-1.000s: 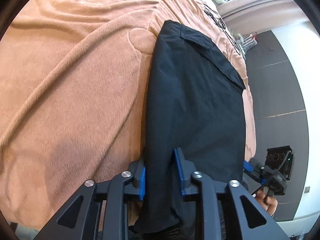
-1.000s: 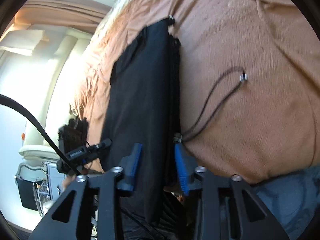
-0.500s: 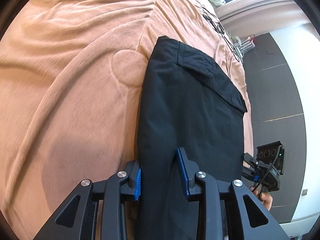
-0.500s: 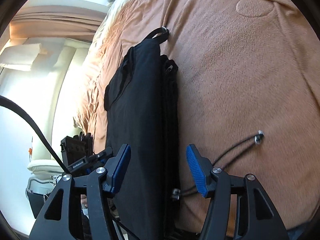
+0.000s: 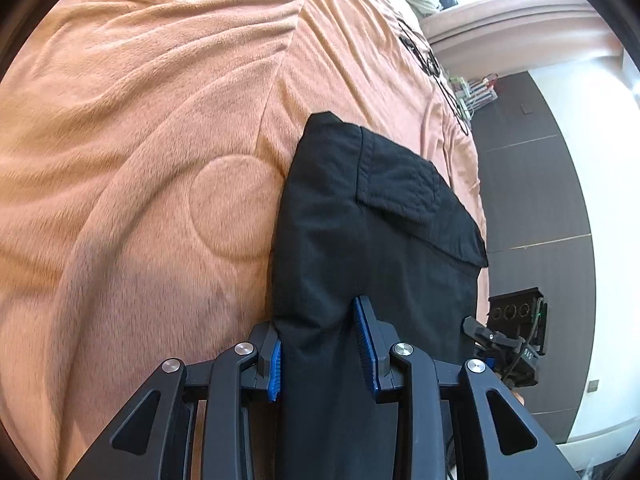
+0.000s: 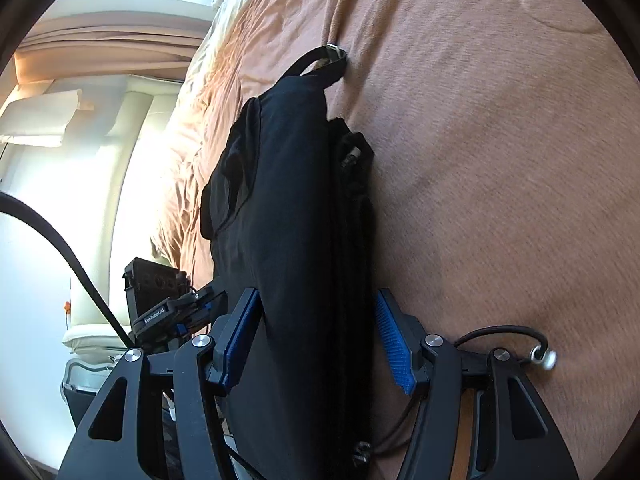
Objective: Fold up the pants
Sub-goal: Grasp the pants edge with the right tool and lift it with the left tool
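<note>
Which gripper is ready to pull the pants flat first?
Probably the left gripper: its pads look closed on the black pants. The right gripper stands wider, one pad off the cloth.

One pair of black pants (image 5: 372, 264) lying folded between the jaws, one orange blanket (image 5: 140, 160) spreading under and beyond them, two grippers showing, left gripper (image 5: 320, 354) and right gripper (image 6: 320, 338), one drawstring cord (image 6: 516, 340) lying just beside the right jaws.
</note>
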Available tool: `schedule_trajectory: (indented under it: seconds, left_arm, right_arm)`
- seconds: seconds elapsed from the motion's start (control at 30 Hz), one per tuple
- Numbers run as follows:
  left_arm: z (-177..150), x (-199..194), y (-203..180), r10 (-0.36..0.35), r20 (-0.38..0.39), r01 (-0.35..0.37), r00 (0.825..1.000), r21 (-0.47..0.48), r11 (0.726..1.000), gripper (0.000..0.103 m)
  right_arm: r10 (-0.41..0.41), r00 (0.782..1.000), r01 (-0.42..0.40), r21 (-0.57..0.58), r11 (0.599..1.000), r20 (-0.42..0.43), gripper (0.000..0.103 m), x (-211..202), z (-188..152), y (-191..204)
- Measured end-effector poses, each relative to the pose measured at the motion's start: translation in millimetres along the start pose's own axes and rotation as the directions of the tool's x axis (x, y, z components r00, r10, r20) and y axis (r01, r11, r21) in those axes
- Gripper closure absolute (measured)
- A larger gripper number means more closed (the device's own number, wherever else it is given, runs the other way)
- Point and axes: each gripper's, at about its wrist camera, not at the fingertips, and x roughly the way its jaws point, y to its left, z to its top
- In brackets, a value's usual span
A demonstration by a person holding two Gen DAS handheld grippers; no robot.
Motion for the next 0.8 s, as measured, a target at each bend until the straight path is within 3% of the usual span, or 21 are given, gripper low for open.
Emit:
schedule_trajectory:
  seconds: [0.27,0.37,0.43,0.53,0.8]
  left_arm:
    - [9,-4,10,-0.047,0.03,0.048,0.998,-0.017,0.999,0.067]
    - [10,-6,8,-0.052,0.041,0.052,0.998,-0.014,0.999,0.068]
    - [7,-10,7,-0.064,0.052,0.064,0.997,0.0,0.998,0.079]
    - [2,-19,-1,-0.071,0.067,0.07,0.995,0.023,0.997,0.086]
    - [-10,-46,-25,-0.092,0.125,0.083,0.988,0.076,0.994,0.088]
  right_arm:
    - [0.014,1.0,-0.014,-0.028,1.0,0.007,0.047,11,6,2]
    - [-0.002,1.0,0.003,-0.048,0.999,0.02,0.058,9,3,4]
    - [0.003,0.999,-0.002,-0.056,0.998,0.031,0.067,5,1,6]
    - [0.018,0.999,-0.014,-0.083,0.996,0.048,0.077,-2,-4,12]
    - [0.052,0.994,-0.035,-0.161,0.986,0.101,0.082,-19,-24,38]
